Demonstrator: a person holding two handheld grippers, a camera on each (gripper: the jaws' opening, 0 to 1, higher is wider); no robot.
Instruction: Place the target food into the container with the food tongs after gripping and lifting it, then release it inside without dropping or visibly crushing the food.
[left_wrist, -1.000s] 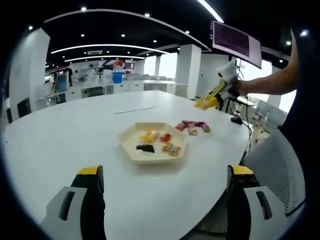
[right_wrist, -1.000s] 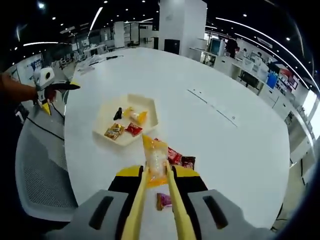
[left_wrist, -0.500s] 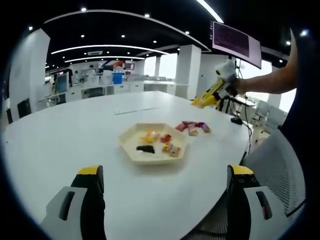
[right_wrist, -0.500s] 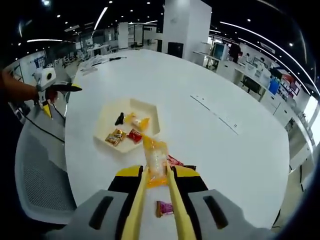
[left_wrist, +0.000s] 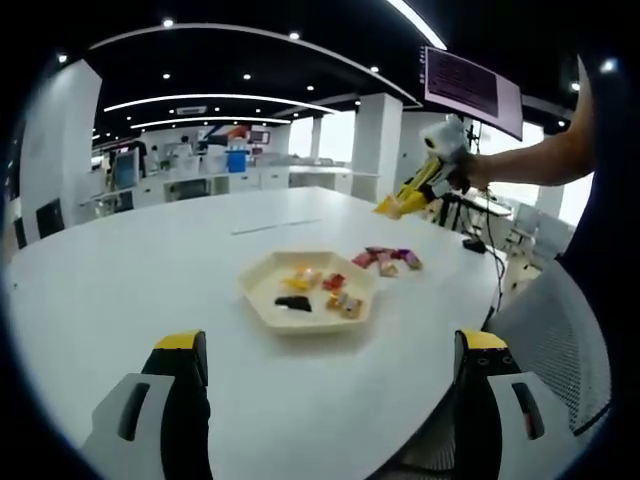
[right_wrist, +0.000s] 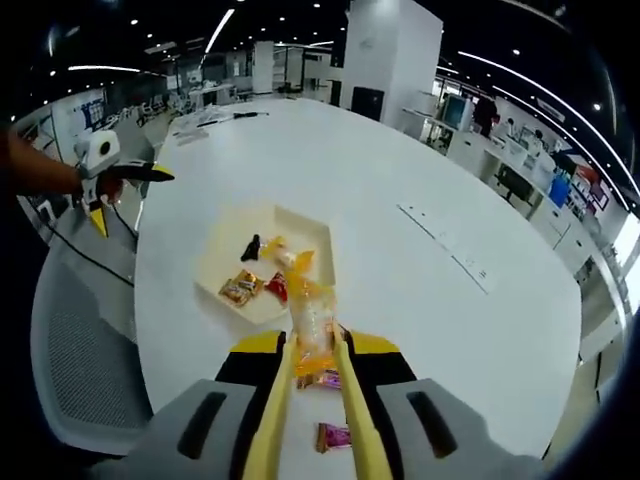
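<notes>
White and broad, the round table (right_wrist: 420, 270) spreads under office ceiling lights, with bare surface on every side of the cream hexagonal tray (right_wrist: 262, 262), which sits well in from the table edge nearest the mesh chair (right_wrist: 85, 355). Above the loose wrappers (left_wrist: 385, 258) lying beside that tray, the right gripper (right_wrist: 313, 350) holds yellow tongs (right_wrist: 345, 420) squeezed narrow on a clear-and-orange snack packet (right_wrist: 312, 322), lifted off the table and just short of the tray's near rim. The packet looks light, soft and crinkly, likely slippery film; a pinch across its middle, as here, seems safest against crushing. Several small packets (right_wrist: 262, 280) already lie in the tray, leaving open floor toward its far side. The left gripper (left_wrist: 325, 400) hovers low over the table, jaws spread wide and empty.
</notes>
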